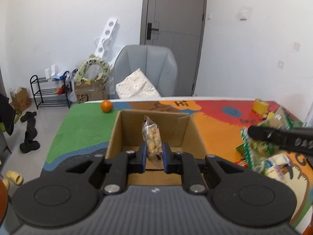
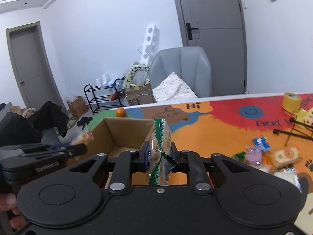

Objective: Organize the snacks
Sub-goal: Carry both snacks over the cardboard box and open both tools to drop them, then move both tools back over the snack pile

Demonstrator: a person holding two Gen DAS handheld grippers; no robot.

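Two packets are in my grip at once. My left gripper (image 1: 154, 152) is pinching a clear plastic packet of pale nuts (image 1: 152, 137), held upright over the open brown cardboard box (image 1: 115, 137), whose floor looks bare. My right gripper (image 2: 158, 152) is clamped on a green-and-white crinkled snack packet (image 2: 160, 148), hovering just off the box's right wall (image 2: 109, 135), over the colourful painted desk (image 2: 215, 133).

From the right wrist view, the remaining loose snacks (image 2: 273, 156) lie at about 3 o'clock, well apart from the box; a small orange fruit (image 2: 120, 112) sits at 11 o'clock beyond the box, and a yellow tape roll (image 2: 292, 101) at 2 o'clock.

I judge this as the drop-off step. Next I'd lower the left packet toward the box floor and spread the fingers, then swing the right packet leftward over the rim before letting go, keeping the two grippers from bumping over the opening.
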